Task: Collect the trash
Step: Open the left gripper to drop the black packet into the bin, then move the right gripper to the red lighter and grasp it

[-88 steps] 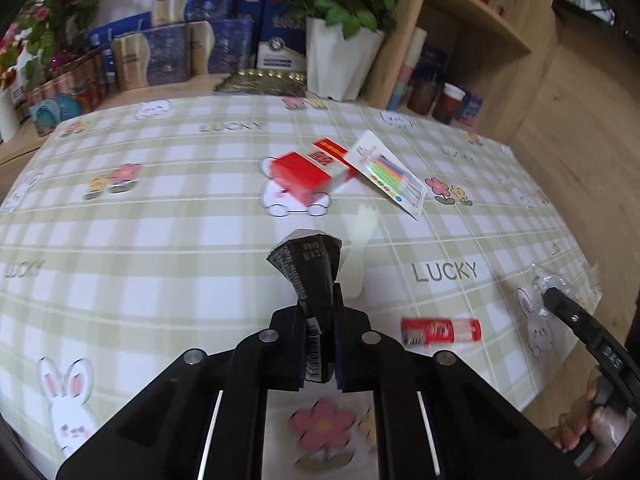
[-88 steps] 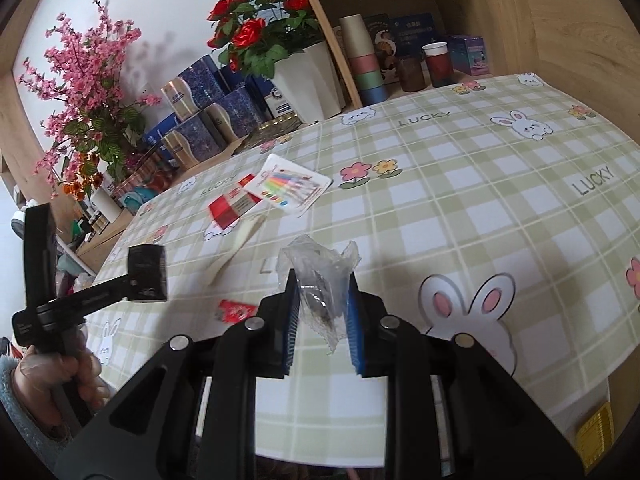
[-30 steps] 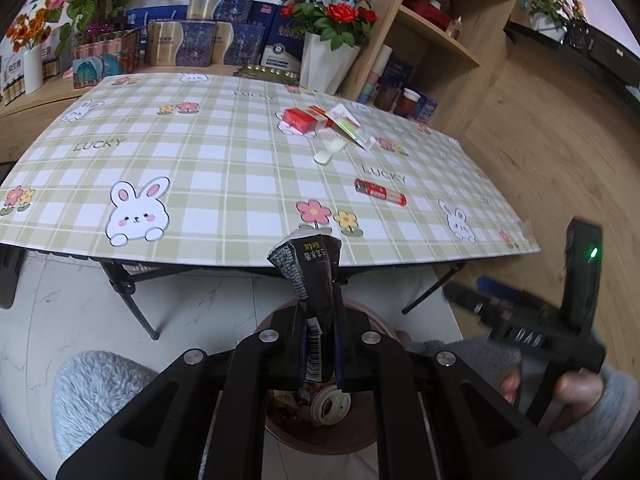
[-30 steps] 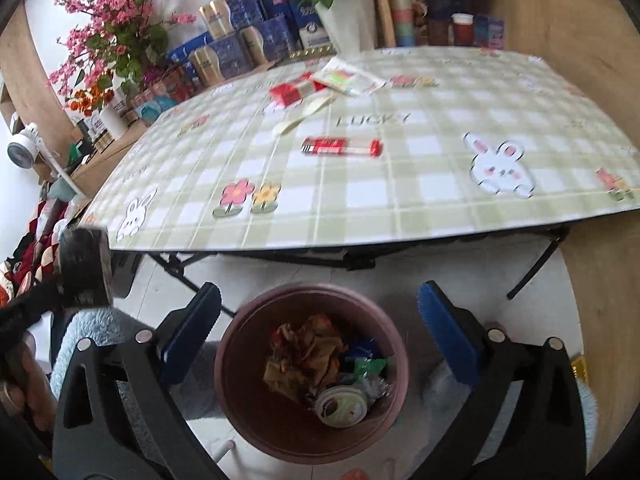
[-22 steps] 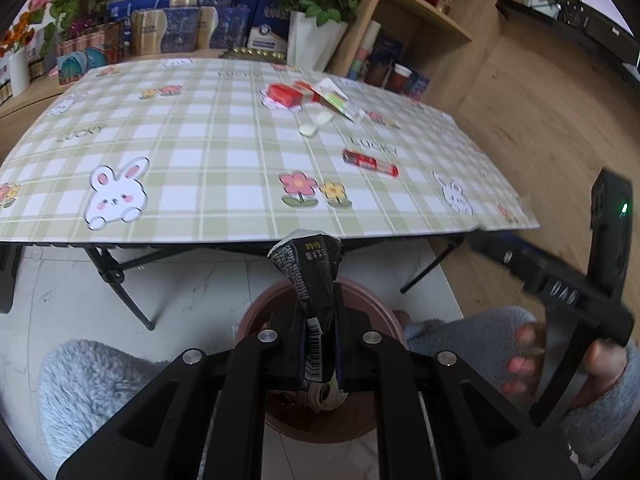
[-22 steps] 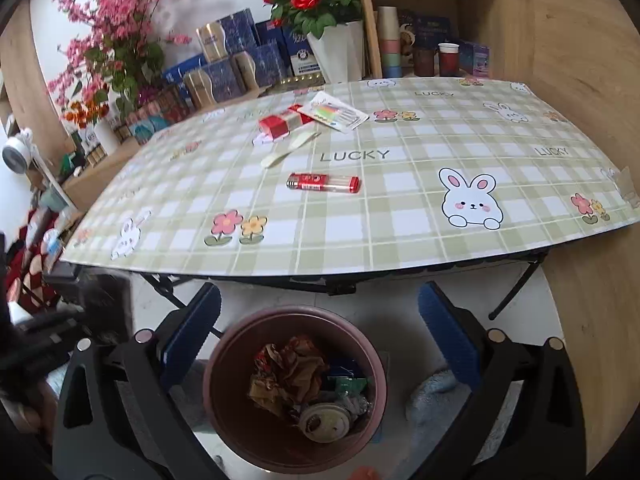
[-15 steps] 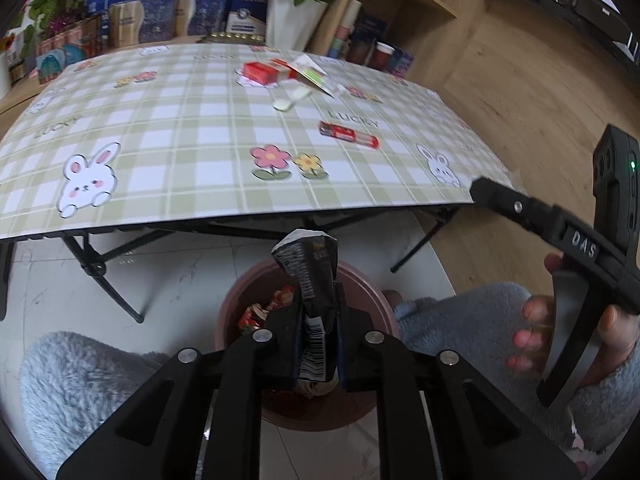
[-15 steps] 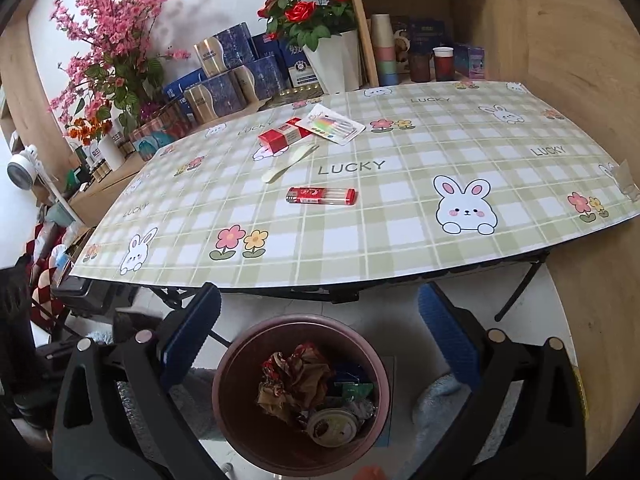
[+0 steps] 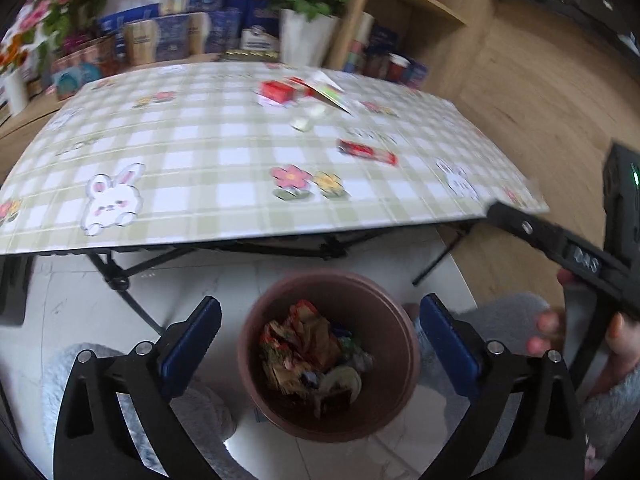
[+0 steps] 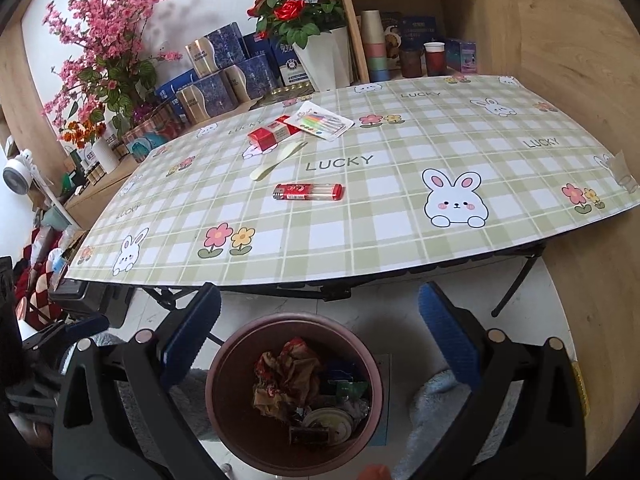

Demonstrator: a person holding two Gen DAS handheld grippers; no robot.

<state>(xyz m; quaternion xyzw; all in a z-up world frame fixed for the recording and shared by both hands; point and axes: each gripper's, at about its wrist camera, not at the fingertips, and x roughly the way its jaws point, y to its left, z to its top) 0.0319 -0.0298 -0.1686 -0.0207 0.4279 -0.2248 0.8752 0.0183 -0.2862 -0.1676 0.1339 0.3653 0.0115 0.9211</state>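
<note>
Hanging over the floor in front of the table, the left gripper (image 9: 320, 334) has just sprung its jaws apart and now stands spread wide with nothing between the blue pads (image 9: 191, 346), and the brown waste bin (image 9: 404, 344) sits right in the gap below, already holding crumpled wrappers (image 9: 304, 344) and a round lid. Over to the right in that view, a hand (image 9: 592, 332) grips the other tool. The right gripper (image 10: 320, 338) is spread wide as well, empty, framing the same bin (image 10: 224, 364) from above. Up on the checked rabbit-print tablecloth (image 10: 400, 220) the trash waits: a red box (image 10: 264, 136) to the left, a pale plastic fork (image 10: 276, 162) just beside it, a card of coloured markers (image 10: 324, 122) touching the box's far end, and nearer the table's front edge a red and clear tube (image 10: 308, 192) lying flat on its own. At the far right rim a scrap of clear wrapper (image 10: 622, 170) sits on the edge.
</note>
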